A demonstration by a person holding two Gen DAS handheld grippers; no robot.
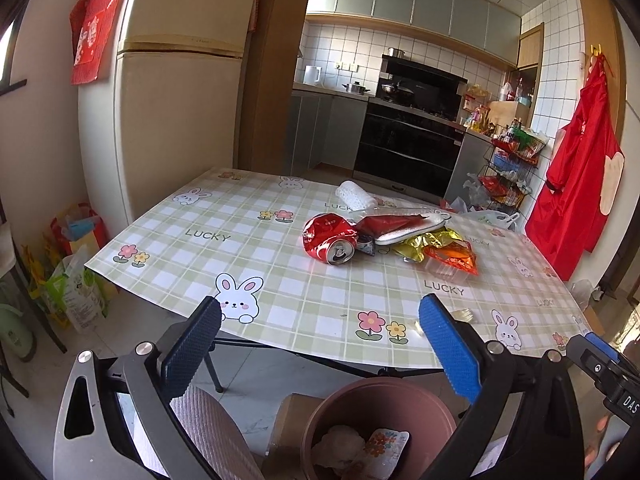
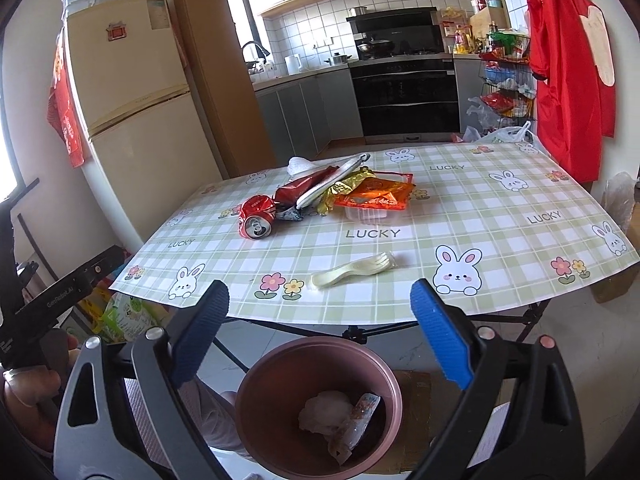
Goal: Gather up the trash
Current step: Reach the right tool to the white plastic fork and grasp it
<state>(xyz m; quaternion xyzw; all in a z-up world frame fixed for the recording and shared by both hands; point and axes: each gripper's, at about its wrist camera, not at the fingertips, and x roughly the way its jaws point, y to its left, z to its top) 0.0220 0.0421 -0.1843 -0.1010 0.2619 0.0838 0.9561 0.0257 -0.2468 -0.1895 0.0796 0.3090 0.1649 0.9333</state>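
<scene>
Several pieces of trash lie heaped near the middle of the table (image 2: 500, 216): a crushed red can (image 2: 257, 221) with its open end toward the near edge, a dark red wrapper (image 2: 304, 190) touching it, a white flat tray (image 2: 332, 184) lying across that wrapper, a gold foil wrapper (image 2: 344, 190), and an orange packet (image 2: 376, 196) resting on a clear plastic container (image 2: 366, 213). A white foam net (image 1: 355, 195) sits just behind the heap. Apart from these, near the front edge, lies a plastic-wrapped spoon and fork (image 2: 354, 271). Below the table's near edge stands a pinkish-brown bin (image 2: 320, 404), with crumpled tissue (image 2: 324, 408) and a small printed packet (image 2: 366, 406) inside it. The right gripper (image 2: 320, 326) hangs above the bin, its blue pads (image 2: 438, 334) spread wide with nothing between them. The left gripper (image 1: 320, 354) is likewise released and empty, also over the bin. A refrigerator (image 2: 128, 120) stands left of the table, and a red apron (image 2: 568, 60) hangs at the right.
</scene>
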